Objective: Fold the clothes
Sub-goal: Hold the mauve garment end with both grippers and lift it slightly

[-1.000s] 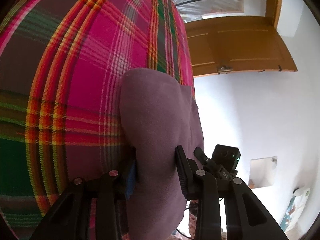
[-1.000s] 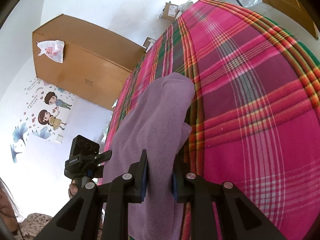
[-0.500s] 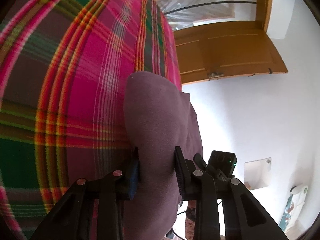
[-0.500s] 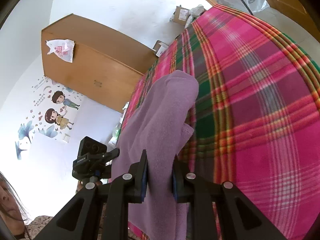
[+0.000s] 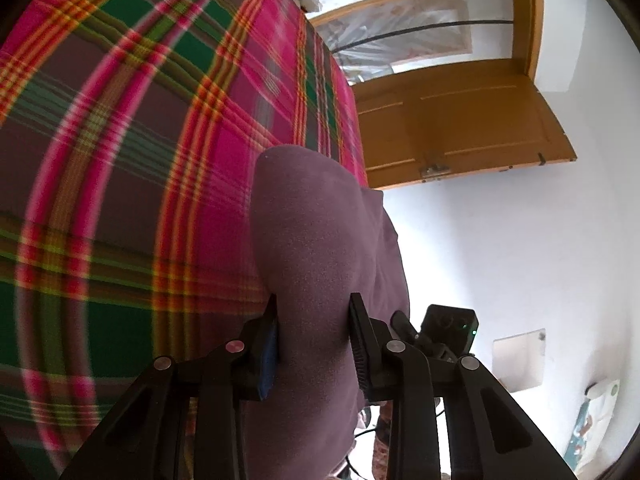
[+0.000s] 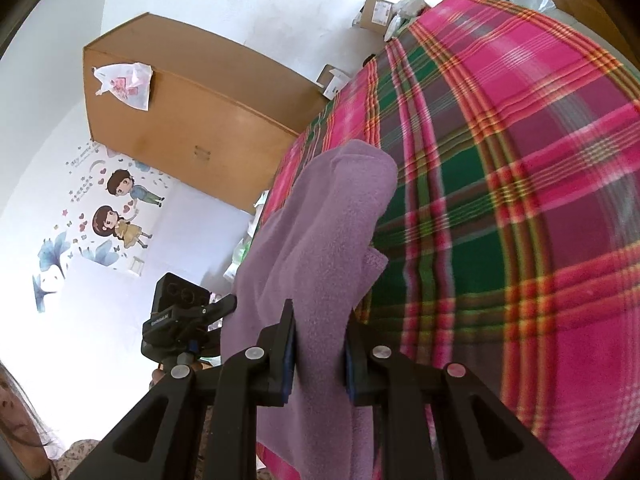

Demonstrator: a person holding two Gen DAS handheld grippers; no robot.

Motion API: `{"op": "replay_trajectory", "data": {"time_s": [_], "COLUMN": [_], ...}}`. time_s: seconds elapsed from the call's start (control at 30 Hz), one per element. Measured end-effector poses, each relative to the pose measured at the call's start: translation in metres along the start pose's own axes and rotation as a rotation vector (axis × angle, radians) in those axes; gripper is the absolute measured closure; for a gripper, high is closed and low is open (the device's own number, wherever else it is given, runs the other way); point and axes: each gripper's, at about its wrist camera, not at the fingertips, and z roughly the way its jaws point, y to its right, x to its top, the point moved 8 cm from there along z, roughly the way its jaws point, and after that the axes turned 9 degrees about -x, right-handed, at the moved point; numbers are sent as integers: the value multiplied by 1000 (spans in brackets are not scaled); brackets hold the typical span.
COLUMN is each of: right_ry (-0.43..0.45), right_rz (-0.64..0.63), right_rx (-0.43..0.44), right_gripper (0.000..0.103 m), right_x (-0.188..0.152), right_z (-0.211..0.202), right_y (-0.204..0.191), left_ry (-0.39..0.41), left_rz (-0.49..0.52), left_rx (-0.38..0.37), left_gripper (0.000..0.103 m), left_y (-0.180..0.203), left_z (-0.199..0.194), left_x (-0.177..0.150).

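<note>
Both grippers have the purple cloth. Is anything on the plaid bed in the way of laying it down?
Nothing visible. The left gripper and right gripper are shut on the cloth, and the plaid bed beyond it shows bare in both views.

So the purple fleece garment is soft and fuzzy, bunched into a rounded hump that drapes over the near edge of the plaid bed. A flat corner sticks out on 1 side.
</note>
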Motion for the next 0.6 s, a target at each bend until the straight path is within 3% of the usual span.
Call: {"op": "replay_trajectory", "data": {"time_s": [0.1,0.4,0.6], "right_ry": [-9,-31,-43], "right_rz": [-3,-7,-4], "right_rx": [-1,-1,-2], "right_gripper": [83,83,83], "right_x": [1,5,9], "right_z": [8,31,48], "right_y": [-5,-18,-27], "left_ry": [13,33,50], "left_rz": [-6,-19,-27], "left_rx": [5,20,25], "left_gripper": [71,71,71], "left_y": [-14,-20,-15], "left_z": [-30,-40,-12], "left_x": [20,30,28]}}
